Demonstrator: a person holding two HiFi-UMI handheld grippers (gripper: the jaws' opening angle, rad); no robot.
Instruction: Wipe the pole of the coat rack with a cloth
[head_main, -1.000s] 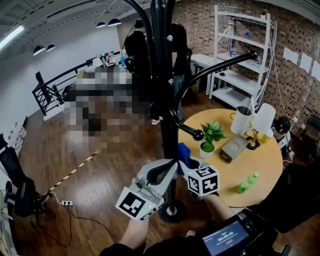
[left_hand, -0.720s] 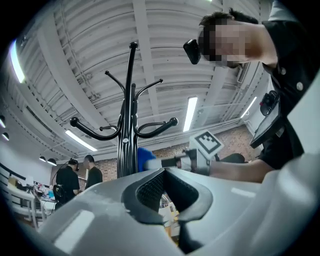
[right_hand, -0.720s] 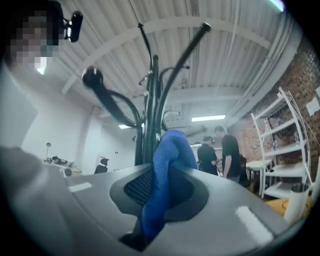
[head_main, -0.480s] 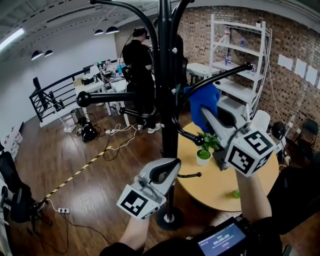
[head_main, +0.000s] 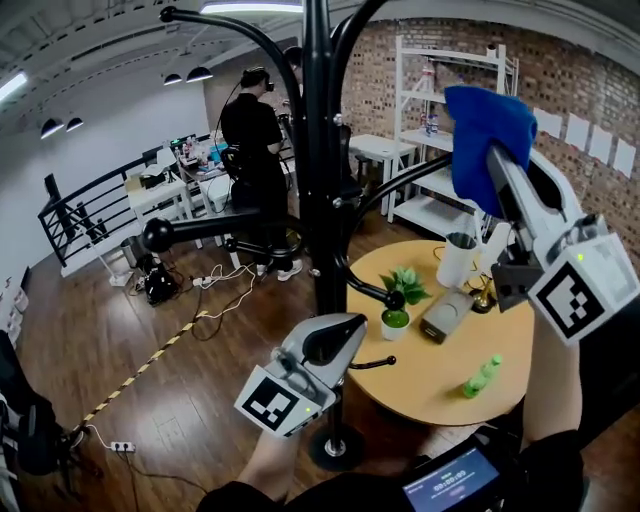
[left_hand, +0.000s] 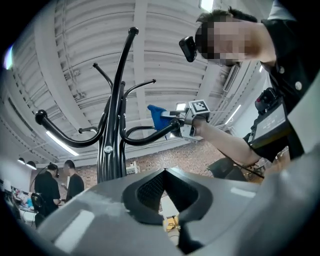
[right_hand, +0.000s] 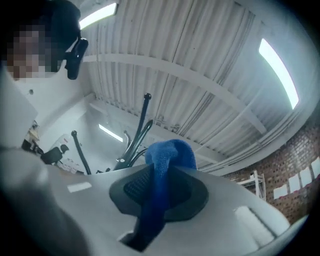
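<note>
The black coat rack pole (head_main: 320, 230) rises through the middle of the head view, with curved hooks branching off it. My right gripper (head_main: 492, 152) is raised high at the upper right, apart from the pole, shut on a bunched blue cloth (head_main: 482, 125). In the right gripper view the cloth (right_hand: 169, 156) runs between the jaws and the pole (right_hand: 134, 144) stands far behind. My left gripper (head_main: 338, 342) sits low beside the pole, jaws shut with nothing in them. From the left gripper view the pole (left_hand: 111, 155) stands to the left, and the cloth (left_hand: 156, 116) shows beyond a hook.
A round wooden table (head_main: 505, 335) right of the rack carries a potted plant (head_main: 396, 300), a green bottle (head_main: 480, 374) and other items. A white shelf unit (head_main: 440, 150) stands against the brick wall. A person (head_main: 250, 140) stands behind. The rack base (head_main: 335, 447) rests on the wooden floor.
My right gripper has risen with the blue cloth from low beside the pole to high at the upper right, away from the pole. The left gripper has hardly moved.
</note>
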